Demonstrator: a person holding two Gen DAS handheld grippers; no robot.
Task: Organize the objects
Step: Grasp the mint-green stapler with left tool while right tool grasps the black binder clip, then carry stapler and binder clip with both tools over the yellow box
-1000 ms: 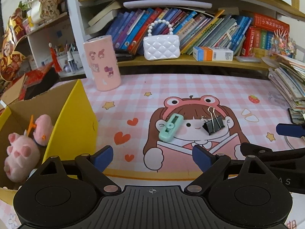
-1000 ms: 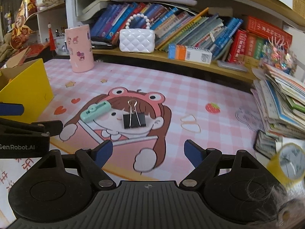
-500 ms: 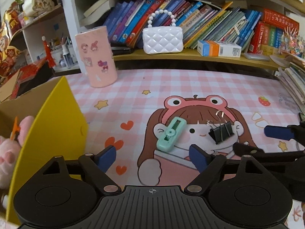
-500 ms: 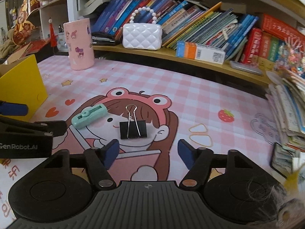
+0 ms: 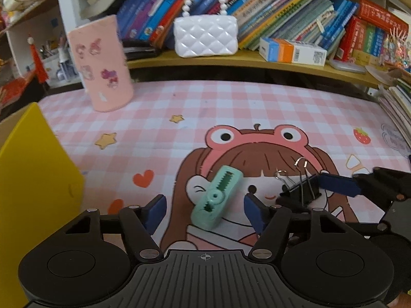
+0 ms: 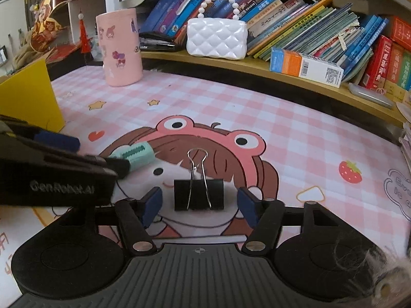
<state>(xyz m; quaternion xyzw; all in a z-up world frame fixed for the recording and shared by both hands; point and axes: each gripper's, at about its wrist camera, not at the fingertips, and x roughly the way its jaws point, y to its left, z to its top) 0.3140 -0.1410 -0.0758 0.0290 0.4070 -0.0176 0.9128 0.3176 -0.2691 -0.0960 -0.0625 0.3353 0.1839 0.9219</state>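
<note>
A: In the left wrist view, the left hand-held gripper [image 5: 204, 209] is spread around the mint-green correction tape [image 5: 217, 197], its jaws closing, blue pads either side and clear of the plastic shell. The shell is smooth and rounded, with a toothed slot along its top.

B: The right wrist view shows only the far end of that correction tape, poking out past the left gripper's black body. What it does show squarely is the black binder clip [image 6: 198, 194] lying on the desk [image 6: 282, 128] between the pads of the right hand-held gripper [image 6: 199, 204]. Those jaws are closing too, with a gap left on both sides of the clip.

A: From my side the clip is seen edge-on, its bent wire handles sticking up, one blue pad behind it.

B: The desk mat is pink check with a cartoon girl. Behind stand a pink cylinder holder [image 6: 120, 48] and a quilted white purse [image 6: 217, 37] with a bead handle.

A: A yellow box [image 5: 33, 184] wall fills my left edge.
</note>
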